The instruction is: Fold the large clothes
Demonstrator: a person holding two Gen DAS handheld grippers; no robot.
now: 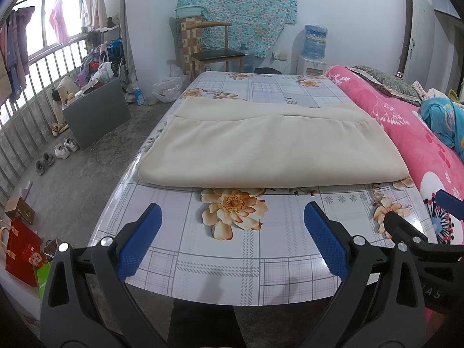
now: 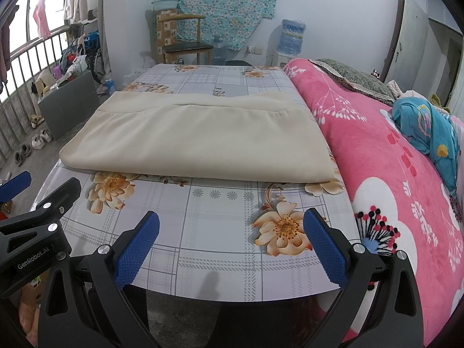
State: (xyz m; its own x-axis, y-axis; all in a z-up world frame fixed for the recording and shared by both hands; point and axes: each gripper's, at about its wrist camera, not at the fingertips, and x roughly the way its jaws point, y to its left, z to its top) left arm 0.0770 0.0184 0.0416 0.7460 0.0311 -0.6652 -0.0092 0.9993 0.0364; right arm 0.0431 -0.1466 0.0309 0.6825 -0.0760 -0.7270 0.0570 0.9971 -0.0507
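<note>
A cream garment [image 1: 269,148] lies folded into a wide flat rectangle on the table with the flowered plaid cloth [image 1: 226,249]. It also shows in the right wrist view [image 2: 200,142]. My left gripper [image 1: 232,217] is open and empty, held above the table's near edge, short of the garment. My right gripper [image 2: 232,226] is open and empty, beside the left one, also short of the garment. The right gripper shows at the right edge of the left wrist view [image 1: 420,220], and the left gripper at the left edge of the right wrist view [image 2: 37,200].
A bed with a pink flowered blanket [image 2: 391,174] runs along the table's right side. A wooden chair [image 1: 217,49] and a water dispenser [image 1: 314,49] stand behind the table. A grey box [image 1: 95,110], shoes and bags are on the floor at left.
</note>
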